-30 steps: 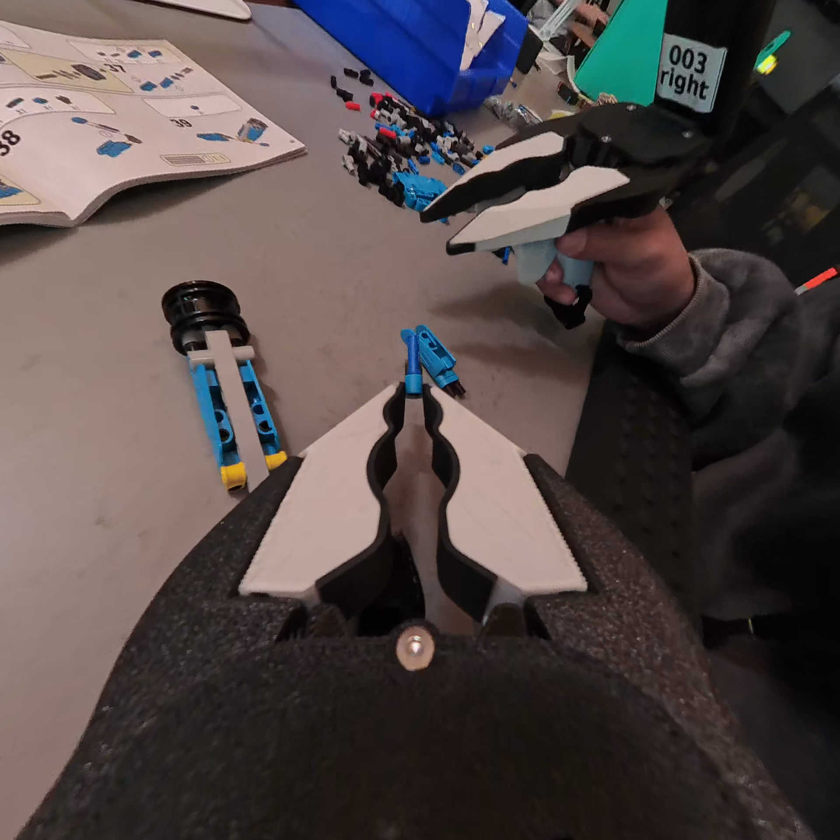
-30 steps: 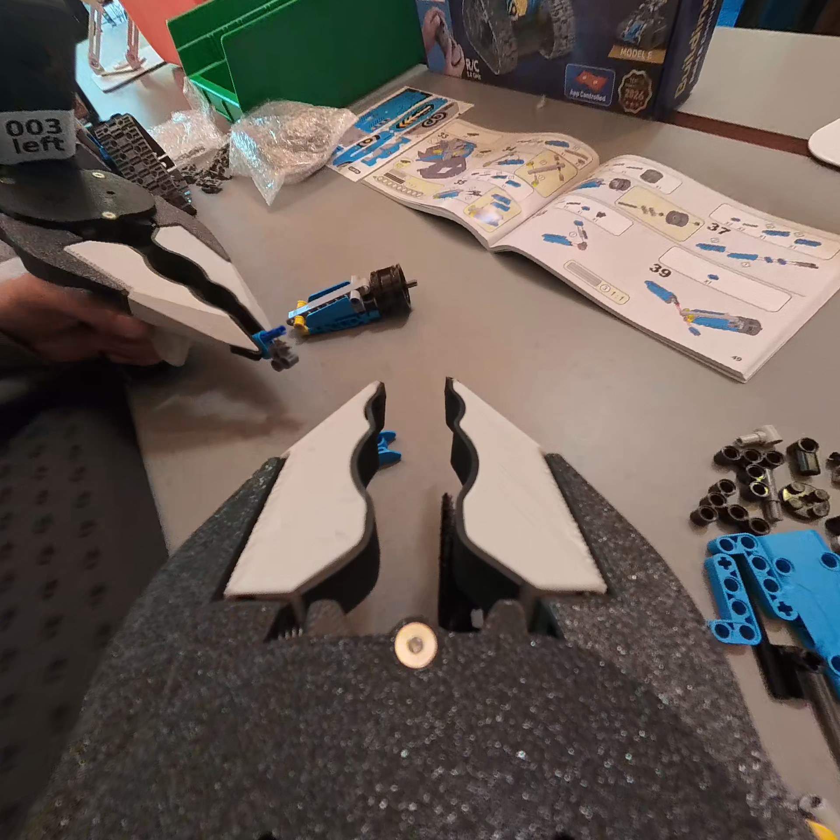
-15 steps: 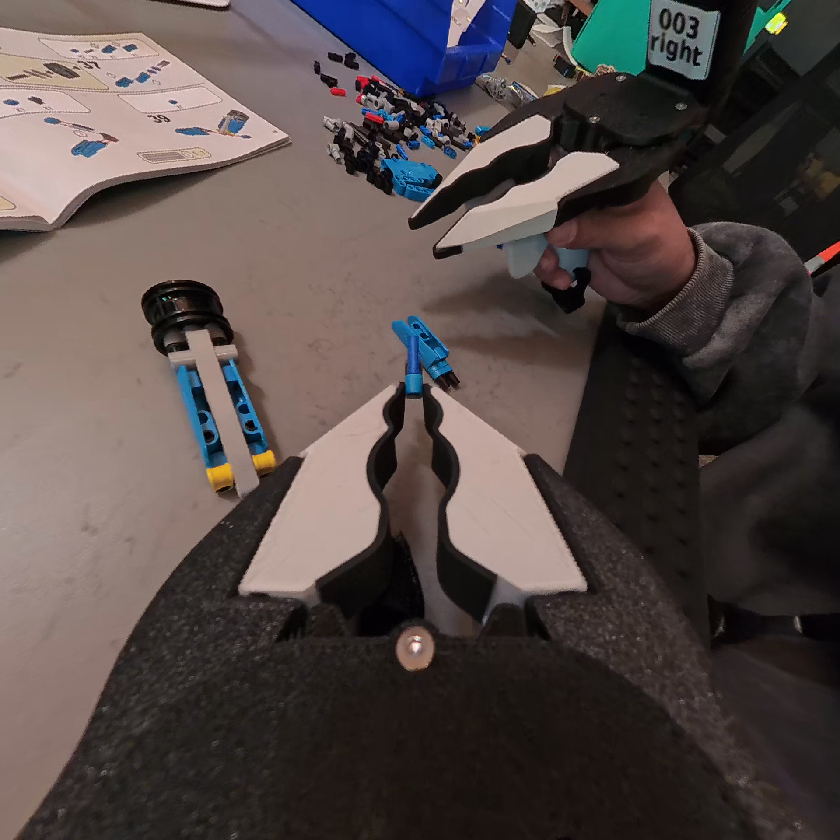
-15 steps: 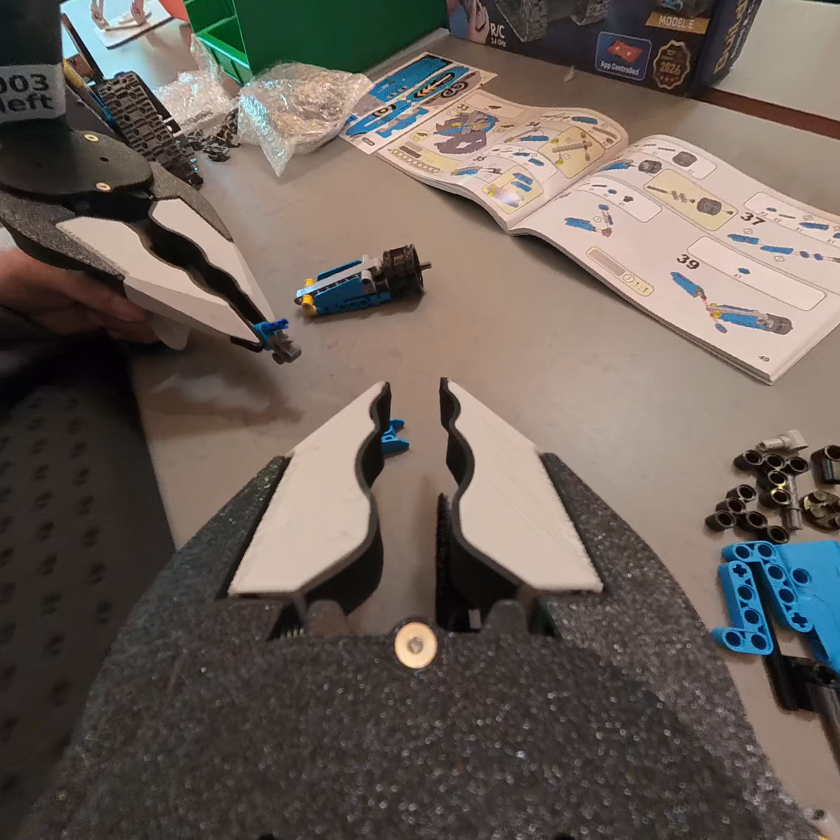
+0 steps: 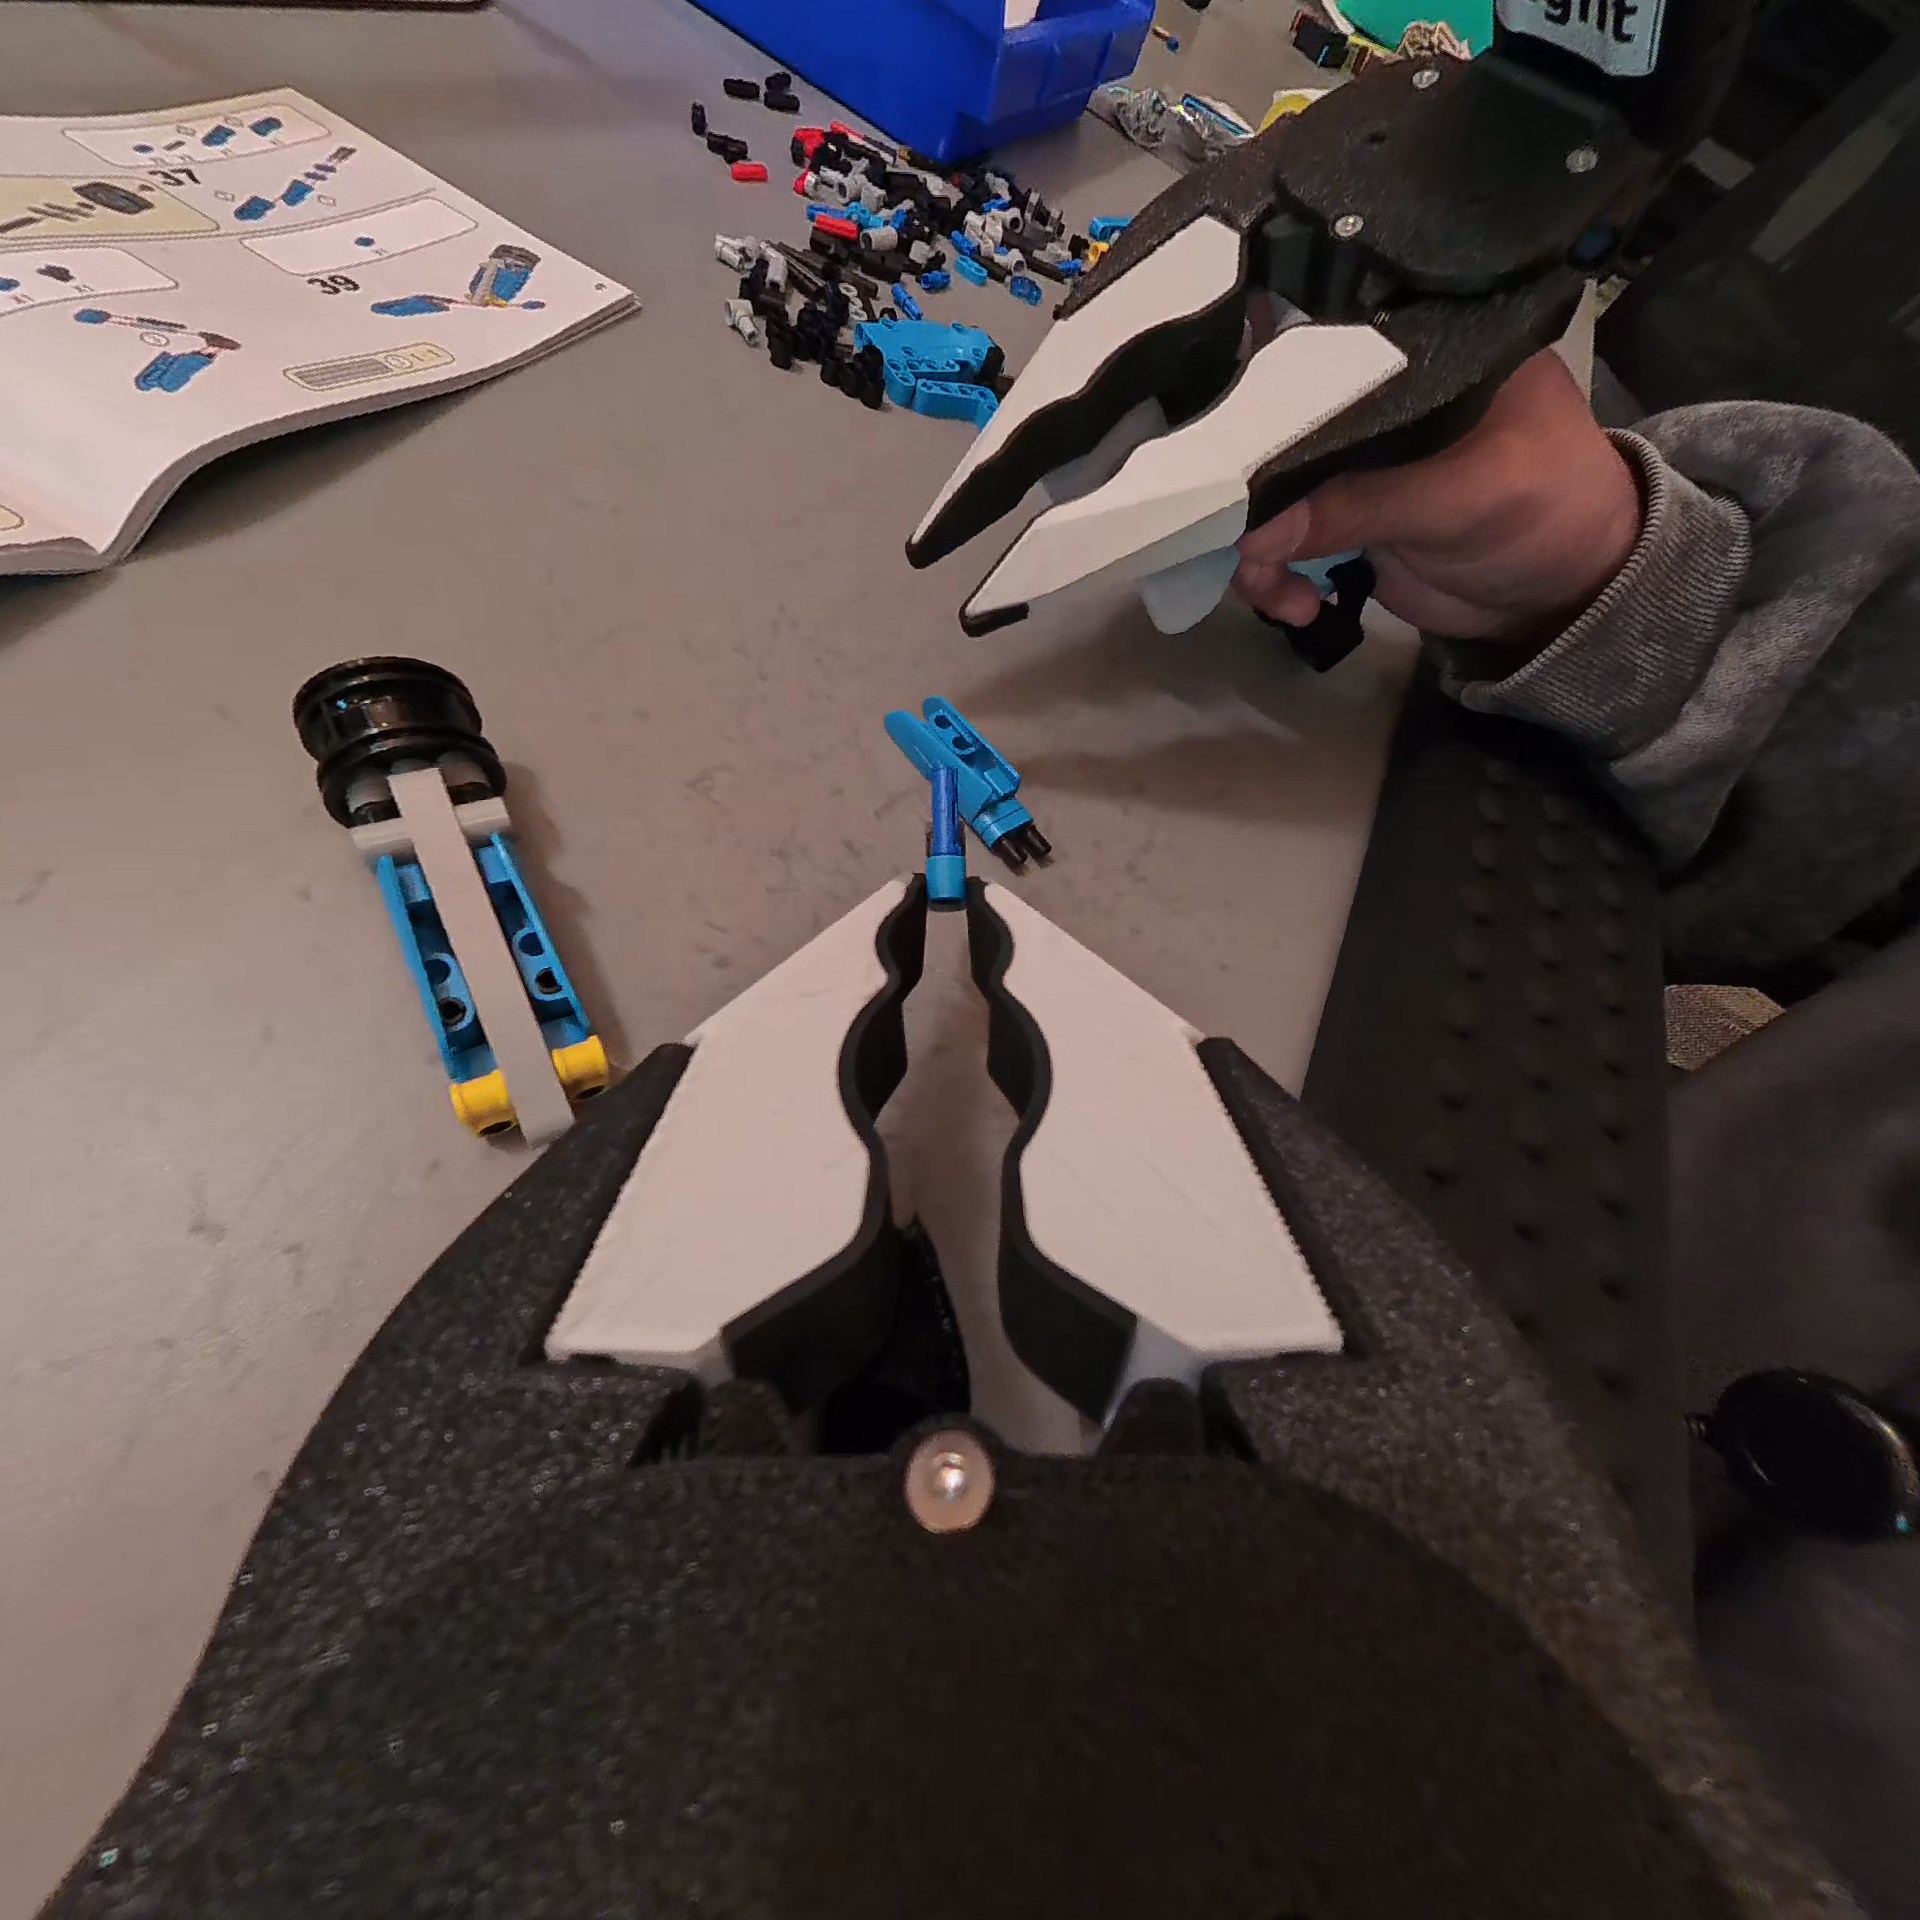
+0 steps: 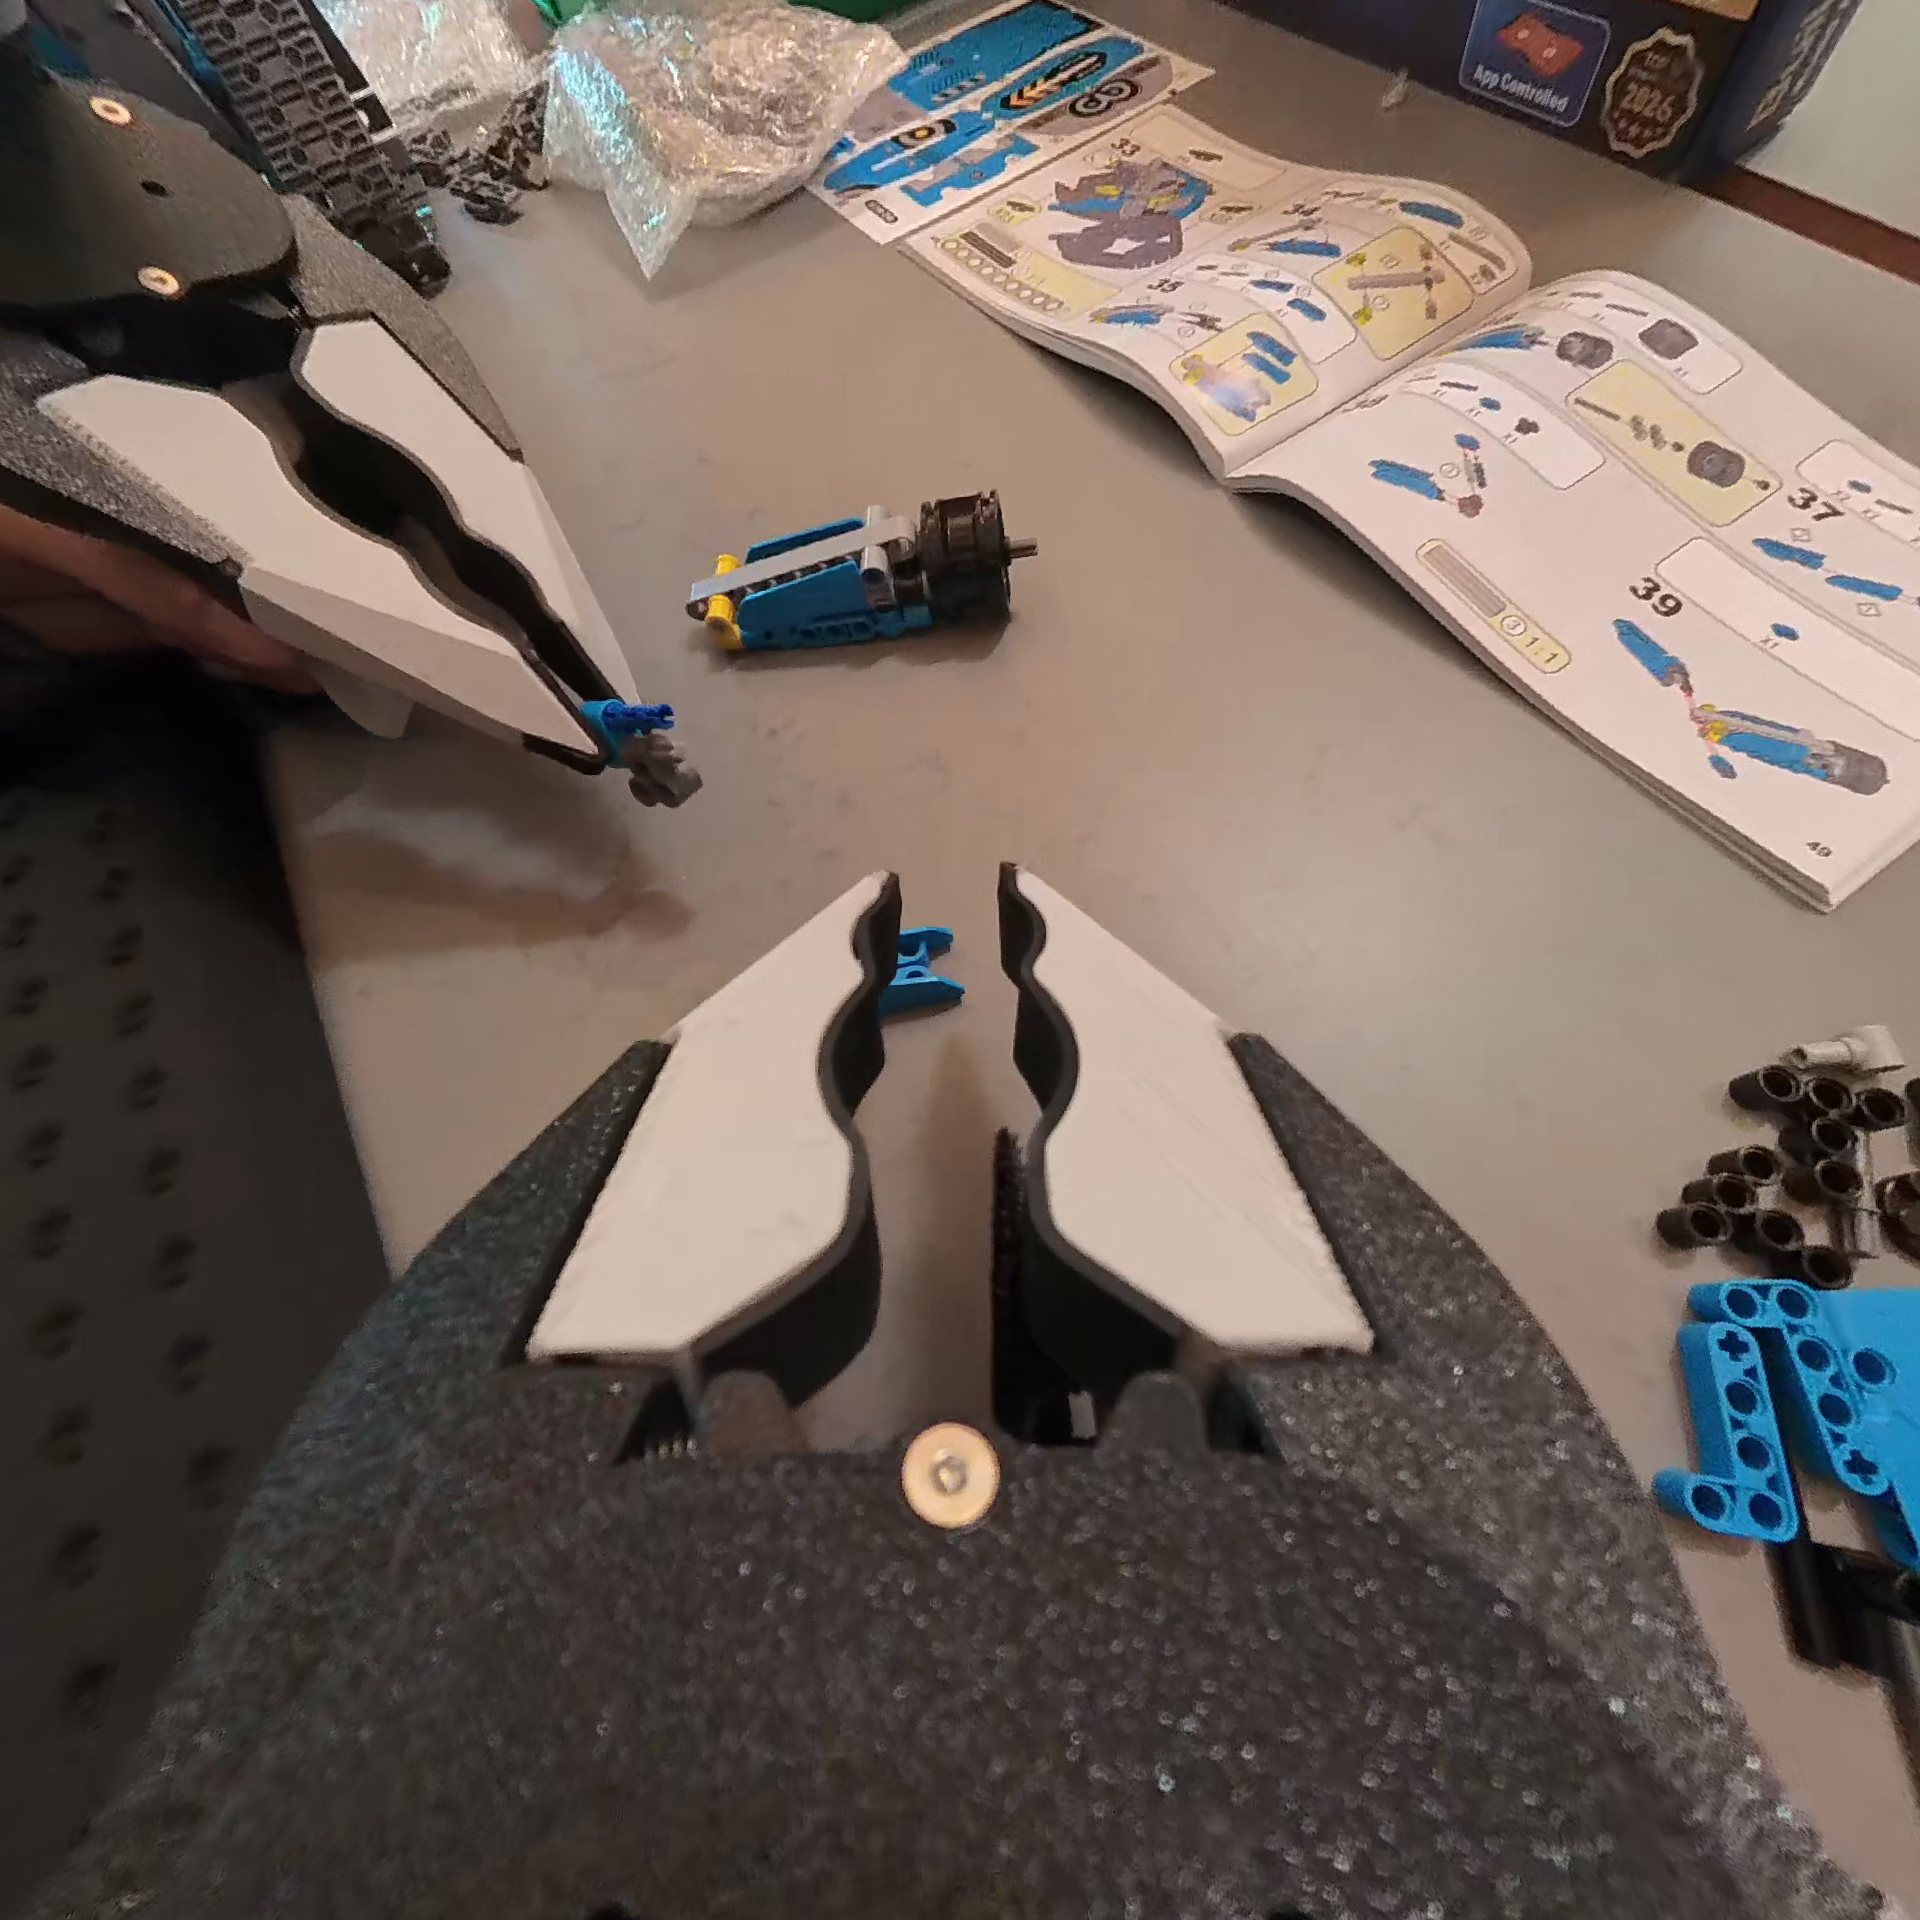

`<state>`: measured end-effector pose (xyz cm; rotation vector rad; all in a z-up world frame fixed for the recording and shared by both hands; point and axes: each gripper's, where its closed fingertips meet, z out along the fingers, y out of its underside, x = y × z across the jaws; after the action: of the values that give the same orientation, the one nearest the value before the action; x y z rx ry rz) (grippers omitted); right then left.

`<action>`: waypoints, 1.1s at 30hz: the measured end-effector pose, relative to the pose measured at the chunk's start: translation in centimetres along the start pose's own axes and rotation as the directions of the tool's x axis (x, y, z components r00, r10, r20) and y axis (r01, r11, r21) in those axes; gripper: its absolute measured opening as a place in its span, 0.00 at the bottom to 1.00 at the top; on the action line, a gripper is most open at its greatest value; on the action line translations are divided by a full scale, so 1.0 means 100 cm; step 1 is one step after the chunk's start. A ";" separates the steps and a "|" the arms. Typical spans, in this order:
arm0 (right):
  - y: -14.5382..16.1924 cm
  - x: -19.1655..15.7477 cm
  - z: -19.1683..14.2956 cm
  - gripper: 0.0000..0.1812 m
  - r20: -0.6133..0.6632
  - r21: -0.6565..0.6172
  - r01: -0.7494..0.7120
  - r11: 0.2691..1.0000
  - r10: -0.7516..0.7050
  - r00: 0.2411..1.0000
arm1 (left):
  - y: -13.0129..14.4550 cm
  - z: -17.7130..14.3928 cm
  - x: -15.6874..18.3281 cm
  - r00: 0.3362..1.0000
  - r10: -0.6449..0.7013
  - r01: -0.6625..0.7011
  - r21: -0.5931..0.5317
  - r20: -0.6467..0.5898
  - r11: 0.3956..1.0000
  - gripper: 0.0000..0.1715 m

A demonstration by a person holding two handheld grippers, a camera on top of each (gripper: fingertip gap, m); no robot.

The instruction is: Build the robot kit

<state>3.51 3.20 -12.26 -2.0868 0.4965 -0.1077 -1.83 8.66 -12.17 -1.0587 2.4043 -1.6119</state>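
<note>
My left gripper (image 5: 943, 891) is shut on a small blue pin piece (image 5: 943, 847) and holds it just above the grey table. In the right wrist view the left gripper (image 6: 613, 732) shows the same blue pin (image 6: 629, 717) with a grey part at its tip. A small blue connector with black pins (image 5: 966, 774) lies on the table just beyond it. My right gripper (image 6: 948, 883) is open and empty, hovering over that blue connector (image 6: 914, 971), which shows between its fingers. It also shows in the left wrist view (image 5: 971, 582), held by a hand.
A blue, grey and yellow assembly with a black wheel hub (image 5: 447, 894) lies to the left (image 6: 862, 582). An open instruction booklet (image 6: 1507, 436) lies behind. A pile of small loose parts (image 5: 883, 270) and a blue bin (image 5: 935, 62) stand at the back. Black connectors (image 6: 1808, 1174) and blue beams (image 6: 1787, 1413) lie at right. Left tips to right tips: about 8 cm.
My right gripper has moved down and closer toward the blue connector and my left gripper. My left gripper still holds the blue pin and has shifted only slightly.
</note>
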 end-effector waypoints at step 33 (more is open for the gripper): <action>0.000 -0.008 0.002 0.09 0.027 -0.008 0.026 1.000 -0.026 0.999 | -0.015 -0.009 0.011 0.997 -0.002 0.010 0.100 -0.081 0.995 0.00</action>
<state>2.85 3.62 -12.30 -2.1001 0.4541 -0.0927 -2.27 8.49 -10.15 -1.0040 2.3423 -1.7891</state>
